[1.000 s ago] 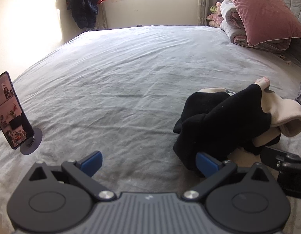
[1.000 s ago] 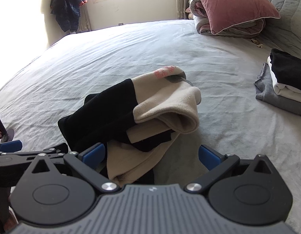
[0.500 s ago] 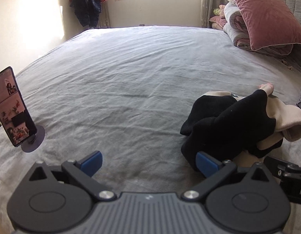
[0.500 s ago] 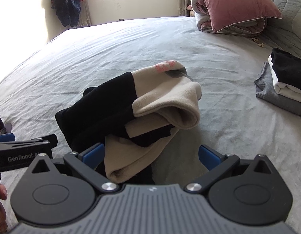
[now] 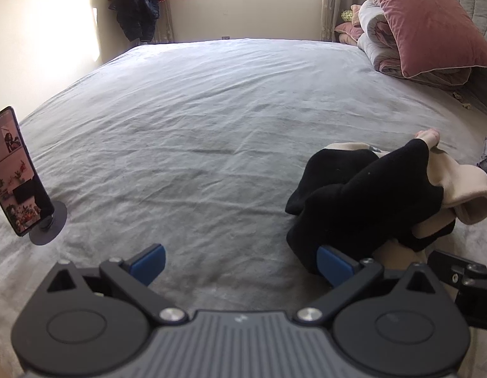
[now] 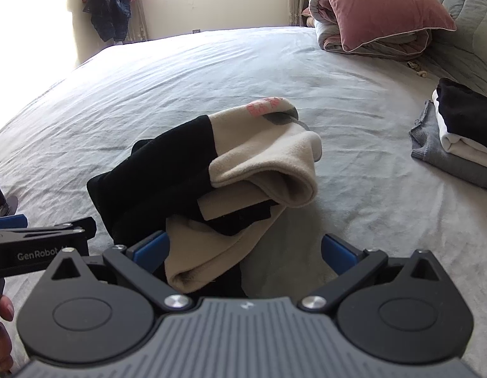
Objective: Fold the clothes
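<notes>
A crumpled black and beige garment (image 6: 212, 170) with a pink print lies on the grey bed sheet (image 6: 180, 72). It also shows in the left wrist view (image 5: 369, 195) at the right. My right gripper (image 6: 246, 252) is open, its jaws on either side of the garment's near beige edge. My left gripper (image 5: 240, 261) is open over bare sheet, its right fingertip (image 5: 333, 266) beside the garment's black edge. The left gripper's body (image 6: 42, 245) shows at the left of the right wrist view.
A stack of folded clothes (image 6: 461, 132) lies on the bed at the right. A pink pillow on a rolled quilt (image 5: 423, 31) sits at the far right. A phone on a stand (image 5: 20, 176) is at the left edge. A dark jacket (image 5: 139, 0) hangs by the window.
Both grippers have drawn back slightly and stayed open. The garment has barely shifted.
</notes>
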A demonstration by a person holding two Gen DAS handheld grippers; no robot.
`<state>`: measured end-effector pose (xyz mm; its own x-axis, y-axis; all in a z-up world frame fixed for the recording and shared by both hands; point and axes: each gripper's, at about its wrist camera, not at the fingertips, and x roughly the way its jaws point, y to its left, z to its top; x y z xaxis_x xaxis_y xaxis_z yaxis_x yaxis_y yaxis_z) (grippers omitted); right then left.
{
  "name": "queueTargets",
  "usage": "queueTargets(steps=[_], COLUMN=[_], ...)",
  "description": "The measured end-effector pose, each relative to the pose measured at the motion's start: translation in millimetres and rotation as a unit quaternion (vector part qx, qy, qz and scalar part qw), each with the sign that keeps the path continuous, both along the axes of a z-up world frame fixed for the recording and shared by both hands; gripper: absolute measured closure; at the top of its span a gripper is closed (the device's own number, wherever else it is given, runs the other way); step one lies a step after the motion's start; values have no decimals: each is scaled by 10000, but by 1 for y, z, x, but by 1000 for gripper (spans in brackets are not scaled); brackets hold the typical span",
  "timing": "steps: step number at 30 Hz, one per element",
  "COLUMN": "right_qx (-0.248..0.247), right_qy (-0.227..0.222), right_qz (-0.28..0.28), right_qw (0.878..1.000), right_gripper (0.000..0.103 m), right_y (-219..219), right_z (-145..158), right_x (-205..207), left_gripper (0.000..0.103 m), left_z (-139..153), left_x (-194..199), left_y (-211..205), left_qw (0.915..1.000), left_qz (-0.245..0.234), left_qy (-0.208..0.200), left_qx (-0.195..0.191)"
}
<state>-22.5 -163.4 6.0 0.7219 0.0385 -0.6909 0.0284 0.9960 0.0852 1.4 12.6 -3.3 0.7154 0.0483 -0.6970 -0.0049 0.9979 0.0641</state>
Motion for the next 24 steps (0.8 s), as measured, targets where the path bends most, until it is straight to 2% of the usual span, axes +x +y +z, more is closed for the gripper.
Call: queueTargets(steps=[16, 18, 24], right_qx=[-92, -107, -135], right_qy=[38, 56, 316], right_qz=[69, 92, 190], right_qw=[9999, 9999, 9992], right_gripper=[0, 0, 0], right_y=[2, 2, 0], right_z=[-4, -5, -19], right_x=[1, 1, 12], left_gripper=[0, 0, 0], left_z=[0, -1, -1], left_x=[3, 1, 14], left_y=[13, 0, 10], left_qw=[10000, 10000, 9984], left_qz=[-30, -12, -87], left_qy=[50, 53, 366], left_qx=[-33, -16, -412])
